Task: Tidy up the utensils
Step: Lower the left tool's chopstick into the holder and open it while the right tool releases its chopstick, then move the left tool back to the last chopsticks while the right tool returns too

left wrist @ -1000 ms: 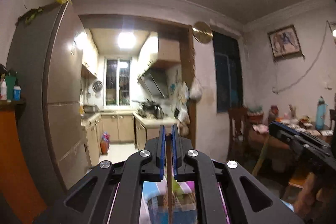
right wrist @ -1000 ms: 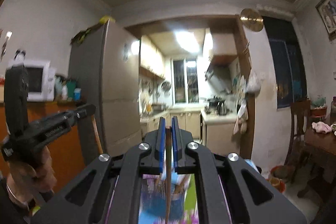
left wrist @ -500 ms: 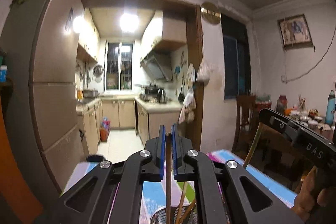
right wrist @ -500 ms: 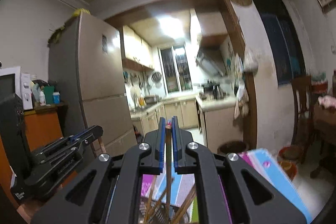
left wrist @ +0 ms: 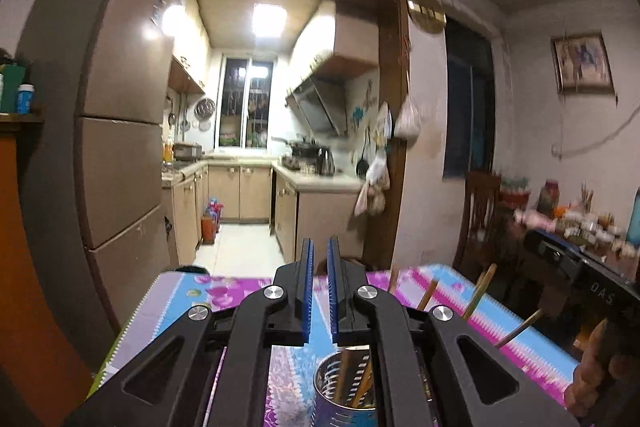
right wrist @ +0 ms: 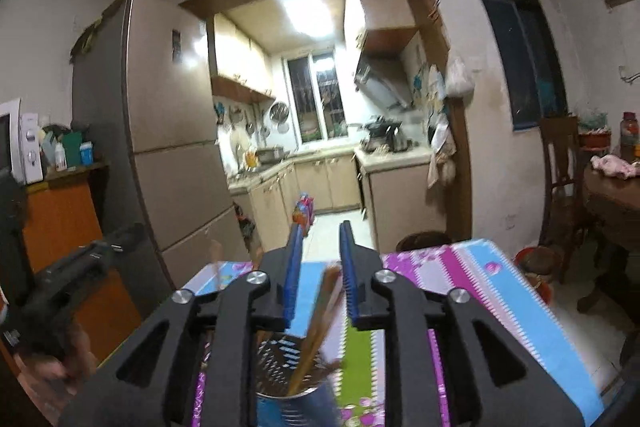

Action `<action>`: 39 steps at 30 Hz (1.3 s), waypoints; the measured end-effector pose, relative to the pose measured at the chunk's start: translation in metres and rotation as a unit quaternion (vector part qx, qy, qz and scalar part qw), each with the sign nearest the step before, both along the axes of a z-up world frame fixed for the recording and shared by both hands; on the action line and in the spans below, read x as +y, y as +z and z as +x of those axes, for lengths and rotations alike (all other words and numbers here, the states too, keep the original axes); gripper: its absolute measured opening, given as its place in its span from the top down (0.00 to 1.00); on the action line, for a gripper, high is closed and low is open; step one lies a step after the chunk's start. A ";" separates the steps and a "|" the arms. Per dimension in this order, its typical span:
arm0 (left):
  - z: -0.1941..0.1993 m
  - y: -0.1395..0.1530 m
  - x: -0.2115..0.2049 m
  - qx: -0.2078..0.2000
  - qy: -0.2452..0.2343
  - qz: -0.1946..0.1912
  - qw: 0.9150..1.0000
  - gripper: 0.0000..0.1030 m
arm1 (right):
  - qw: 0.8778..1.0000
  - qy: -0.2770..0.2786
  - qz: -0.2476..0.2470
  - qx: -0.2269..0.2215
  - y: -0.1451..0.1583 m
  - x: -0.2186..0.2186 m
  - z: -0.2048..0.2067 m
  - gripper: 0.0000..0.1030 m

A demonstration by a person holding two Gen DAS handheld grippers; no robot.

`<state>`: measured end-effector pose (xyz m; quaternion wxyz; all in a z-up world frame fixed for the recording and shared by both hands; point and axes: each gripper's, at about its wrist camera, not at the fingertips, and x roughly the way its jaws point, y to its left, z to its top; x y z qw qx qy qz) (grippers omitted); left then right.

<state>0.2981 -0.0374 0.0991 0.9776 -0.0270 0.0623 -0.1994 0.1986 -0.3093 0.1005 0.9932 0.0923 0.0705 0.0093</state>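
Note:
A perforated metal holder [left wrist: 344, 391] stands on the flowered tablecloth [left wrist: 224, 291], just under both grippers, with several wooden chopsticks [left wrist: 480, 287] leaning out of it. My left gripper [left wrist: 319, 243] hovers above the holder. Its blue pads are a narrow slit apart with nothing between them. My right gripper [right wrist: 320, 227] is over the same holder [right wrist: 276, 367] and its jaws are opening. A wooden chopstick [right wrist: 320, 311] leans loose between them, its lower end inside the holder and its top near the right pad. Each view shows the other gripper at its edge.
A fridge [left wrist: 120, 147] and an orange cabinet [right wrist: 60, 219] stand to the left. The kitchen doorway is straight ahead. A wooden chair [right wrist: 560, 167] and a cluttered dining table [left wrist: 580, 223] are on the right. A red bucket [right wrist: 536, 263] sits on the floor beyond the table's far edge.
Both grippers came down over the holder. The chopstick held upright in the left jaws is gone from them. The right jaws have widened and their chopstick now tilts loose.

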 end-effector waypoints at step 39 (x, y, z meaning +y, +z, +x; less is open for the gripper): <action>-0.268 -0.174 -0.021 0.202 0.031 0.191 0.960 0.90 | 0.983 0.000 -0.033 0.181 -0.173 0.001 -0.288 0.57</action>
